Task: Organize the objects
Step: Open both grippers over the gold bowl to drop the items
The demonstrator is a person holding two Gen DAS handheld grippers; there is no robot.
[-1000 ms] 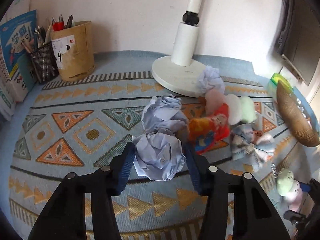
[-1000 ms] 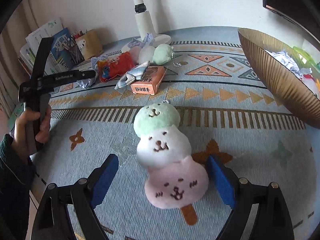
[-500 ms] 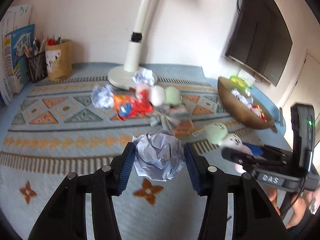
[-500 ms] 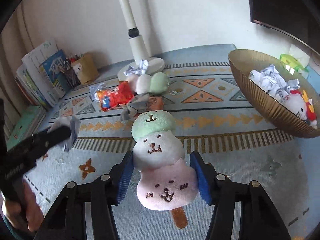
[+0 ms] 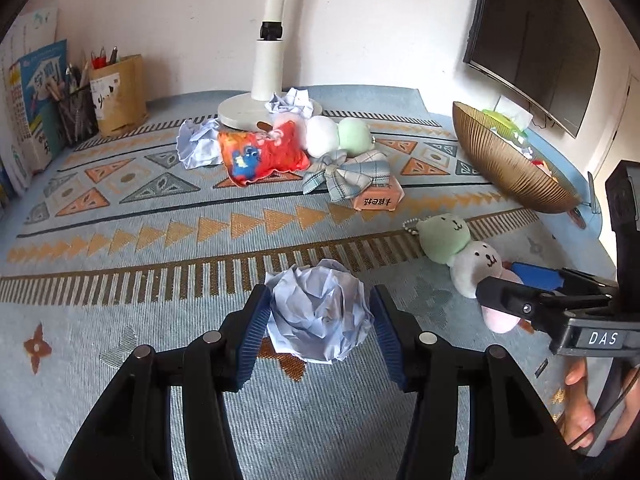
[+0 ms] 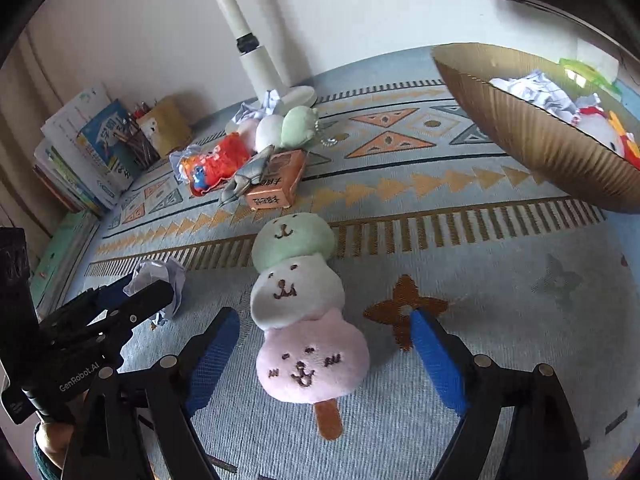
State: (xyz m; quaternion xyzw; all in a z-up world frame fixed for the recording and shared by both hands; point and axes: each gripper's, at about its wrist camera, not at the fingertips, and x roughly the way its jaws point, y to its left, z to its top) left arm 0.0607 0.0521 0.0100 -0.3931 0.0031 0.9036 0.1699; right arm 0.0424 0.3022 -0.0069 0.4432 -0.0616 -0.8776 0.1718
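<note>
My left gripper (image 5: 318,320) has a crumpled pale-blue paper ball (image 5: 320,316) between its blue pads, which still touch both sides while the jaws are opening slightly. It hovers low over the near part of the patterned mat. In the right wrist view the left gripper (image 6: 148,284) and ball (image 6: 160,276) sit at the left. My right gripper (image 6: 324,320) is opening wide; a green, white and pink plush skewer toy (image 6: 298,292) lies on the mat between the fingers, untouched. The toy (image 5: 460,248) also shows beside the right gripper (image 5: 516,284) in the left wrist view.
A ribbed golden bowl (image 6: 532,140) at the right holds crumpled paper and a plush. Farther back lie a pile with a red pouch (image 5: 260,156), a plaid bow (image 5: 344,172), an orange box (image 5: 378,200), more paper balls and a lamp base (image 5: 248,110). Pen cups (image 5: 116,92) and books stand at the back left.
My left gripper carried the paper ball away from the pile to the near part of the mat beside the right gripper. The right gripper closed on the plush toy, then opened again.
</note>
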